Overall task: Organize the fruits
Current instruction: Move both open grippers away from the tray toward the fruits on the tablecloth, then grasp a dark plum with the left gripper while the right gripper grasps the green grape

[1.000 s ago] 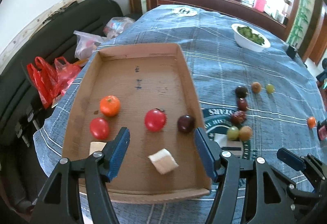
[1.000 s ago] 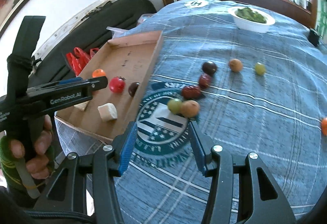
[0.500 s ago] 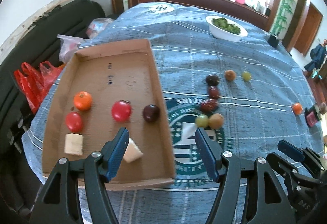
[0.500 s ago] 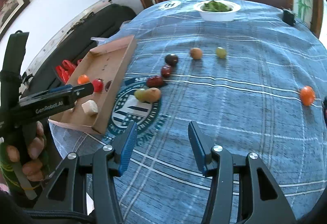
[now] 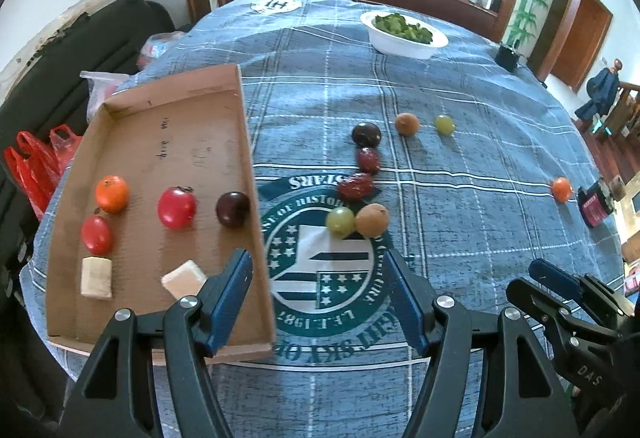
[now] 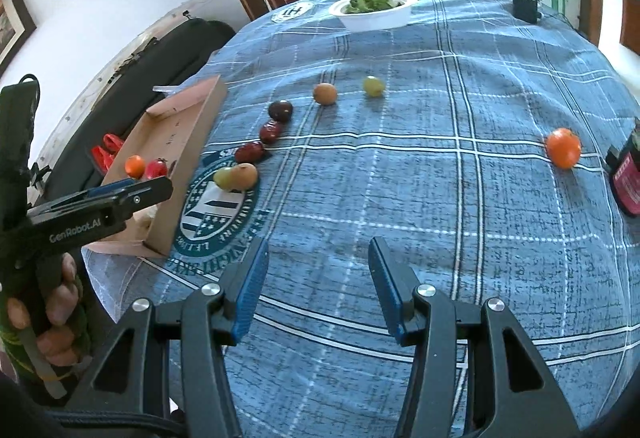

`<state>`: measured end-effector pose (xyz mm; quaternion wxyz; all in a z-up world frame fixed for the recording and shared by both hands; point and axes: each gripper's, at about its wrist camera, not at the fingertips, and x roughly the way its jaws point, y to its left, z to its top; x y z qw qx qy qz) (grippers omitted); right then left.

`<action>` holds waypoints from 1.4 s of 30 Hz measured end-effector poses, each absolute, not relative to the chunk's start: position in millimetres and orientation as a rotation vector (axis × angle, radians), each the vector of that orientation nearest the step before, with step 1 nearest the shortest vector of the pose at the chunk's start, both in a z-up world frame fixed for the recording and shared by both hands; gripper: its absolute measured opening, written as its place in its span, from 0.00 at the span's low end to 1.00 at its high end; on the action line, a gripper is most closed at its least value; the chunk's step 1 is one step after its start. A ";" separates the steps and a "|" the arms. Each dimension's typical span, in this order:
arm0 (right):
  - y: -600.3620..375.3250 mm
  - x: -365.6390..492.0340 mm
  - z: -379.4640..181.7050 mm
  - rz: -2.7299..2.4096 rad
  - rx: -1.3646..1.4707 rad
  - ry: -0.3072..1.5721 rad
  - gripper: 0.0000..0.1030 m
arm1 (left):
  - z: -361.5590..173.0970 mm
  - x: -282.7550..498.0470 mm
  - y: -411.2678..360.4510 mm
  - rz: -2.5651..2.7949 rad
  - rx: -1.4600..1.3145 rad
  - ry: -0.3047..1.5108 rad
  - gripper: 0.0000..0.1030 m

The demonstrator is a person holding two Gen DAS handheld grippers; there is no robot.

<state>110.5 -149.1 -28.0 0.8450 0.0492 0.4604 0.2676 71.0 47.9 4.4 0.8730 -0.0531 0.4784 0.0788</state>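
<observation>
1. Landmark: the cardboard tray [image 5: 168, 142], lying on the blue plaid tablecloth [image 5: 460, 222] at the table's left edge.
2. Inside the tray – an orange tomato [image 5: 111, 193], a small red tomato [image 5: 96, 235] just nearer than it, a bigger red tomato [image 5: 176, 207] mid-tray, and a dark plum [image 5: 233, 209] against the tray's right wall.
3. Also inside, at the tray's near end: two pale cubes, one [image 5: 96, 277] by the left wall, one [image 5: 185, 279] tilted, just beside the left gripper's left finger.
4. Left gripper [image 5: 320, 298]: jaws wide apart, nothing between them; it straddles the tray's near right corner, left finger over the tray floor, right finger over the cloth's round emblem [image 5: 320, 262].
5. Loose fruit right of the tray, on the cloth: a green grape [image 5: 340, 221] touching a tan round fruit [image 5: 371, 220], closest to the tray wall.
6. Farther out from the tray, a run of three dark ones – a wrinkled red date [image 5: 355, 187], a second red date [image 5: 368, 160], a dark plum-like fruit [image 5: 365, 134].
7. Beyond those: a brown round fruit [image 5: 407, 123] and a second green grape [image 5: 444, 125], near each other.
8. Well apart from the tray, near the table's right edge: a lone orange fruit [image 6: 563, 148], next to a dark jar with a pink label [image 6: 628, 178].
9. Right gripper [image 6: 318, 284]: jaws moderately apart, empty, over bare cloth right of the tray and nearer than the fruit cluster.
10. Far from the tray at the table's back: a white bowl of greens [image 5: 404, 32].
11. A hand [image 6: 44, 314] grips the left gripper's handle, seen in the right wrist view.
</observation>
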 end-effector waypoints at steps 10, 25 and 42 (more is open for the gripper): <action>-163.1 122.5 -35.8 0.538 0.128 0.972 0.52 | -4.5 77.8 35.8 0.086 -0.126 0.997 0.65; -170.1 155.9 -37.1 0.512 0.166 0.942 0.52 | 1.5 138.4 42.5 0.108 -0.119 0.969 0.65; -101.8 279.0 -51.4 0.493 0.027 0.949 0.33 | -35.3 210.5 41.2 0.103 -0.108 1.049 0.56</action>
